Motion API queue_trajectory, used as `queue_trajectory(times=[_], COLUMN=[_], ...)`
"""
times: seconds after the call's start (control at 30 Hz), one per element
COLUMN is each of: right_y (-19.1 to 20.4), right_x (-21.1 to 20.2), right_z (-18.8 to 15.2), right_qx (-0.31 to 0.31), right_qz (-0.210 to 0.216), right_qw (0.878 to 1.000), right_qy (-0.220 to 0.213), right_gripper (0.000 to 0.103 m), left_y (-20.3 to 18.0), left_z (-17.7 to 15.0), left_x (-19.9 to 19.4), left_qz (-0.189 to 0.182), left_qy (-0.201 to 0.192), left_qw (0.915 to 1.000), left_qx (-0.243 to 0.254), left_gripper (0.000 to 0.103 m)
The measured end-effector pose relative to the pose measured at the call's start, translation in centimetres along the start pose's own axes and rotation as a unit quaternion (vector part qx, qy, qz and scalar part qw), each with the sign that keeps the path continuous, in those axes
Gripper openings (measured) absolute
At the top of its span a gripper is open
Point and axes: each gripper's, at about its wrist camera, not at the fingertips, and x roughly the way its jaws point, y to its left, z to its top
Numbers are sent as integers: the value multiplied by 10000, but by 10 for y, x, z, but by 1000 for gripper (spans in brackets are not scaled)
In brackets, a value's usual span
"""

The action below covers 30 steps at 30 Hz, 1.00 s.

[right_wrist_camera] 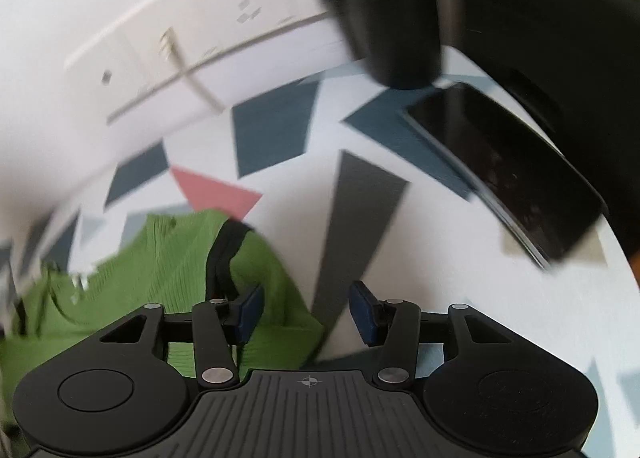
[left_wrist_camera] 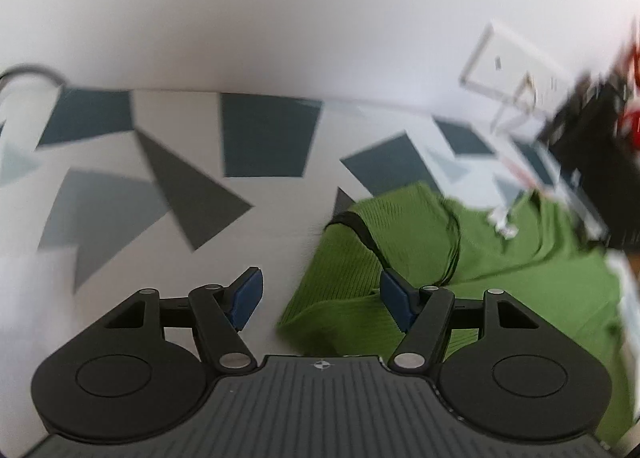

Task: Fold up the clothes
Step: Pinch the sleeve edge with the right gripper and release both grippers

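- We see the tabletop (left_wrist_camera: 280, 242) under a white cloth printed with grey, teal and one pink geometric patch; both views are motion-blurred toward the edges.
- The green top (left_wrist_camera: 460, 258), a ribbed knit with black trim, lies crumpled on the tabletop. In the left wrist view it fills the right half of the lower frame; in the right wrist view the same garment (right_wrist_camera: 160, 258) sits at lower left.
- A dark rounded object (right_wrist_camera: 552, 38) of unclear identity occupies the upper right of the right wrist view.
- A black tablet (right_wrist_camera: 504, 170) lies flat on the tabletop, well apart from the green top, toward the right edge.
- Left hand-held gripper (left_wrist_camera: 320, 302): released, jaws wide apart, nothing between them. Its right finger (left_wrist_camera: 396, 302) sits over the edge of the green top; the left finger is over bare cloth. We cannot tell whether the finger touches the fabric.
- Right hand-held gripper (right_wrist_camera: 306, 314): released, jaws apart, empty. Its left finger (right_wrist_camera: 250, 312) is over the top's near corner beside the black trim (right_wrist_camera: 224, 254); the right finger is over the patterned cloth.
- A white wall panel (right_wrist_camera: 192, 38) with small marks stands behind the tabletop.
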Motion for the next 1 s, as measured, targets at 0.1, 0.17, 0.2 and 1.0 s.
queue_trajectory(times=[0.1,0.17,0.2,1.0], right_y=[19,30,35,51], right_x=[7,9,9,-32], right_z=[6,6,6,-21], right_qx=[-746,-1261,-1477,-1428], right_qz=[-201,-275,-308,-285], right_qw=[9969,9914,9882,9884], right_qy=[114,209,247,-422], right_gripper=[41,4,2,83], left_y=[-10,-11,-12,-15], left_z=[-2,0,0,-35], left_x=[9,11,11,-45], left_qz=[109,94,141,518], left_qy=[59,36,41,-272], left_qw=[9994,9994,9991,9979], left_qx=[319,339,408,-280], left_gripper=[66,52,20,78])
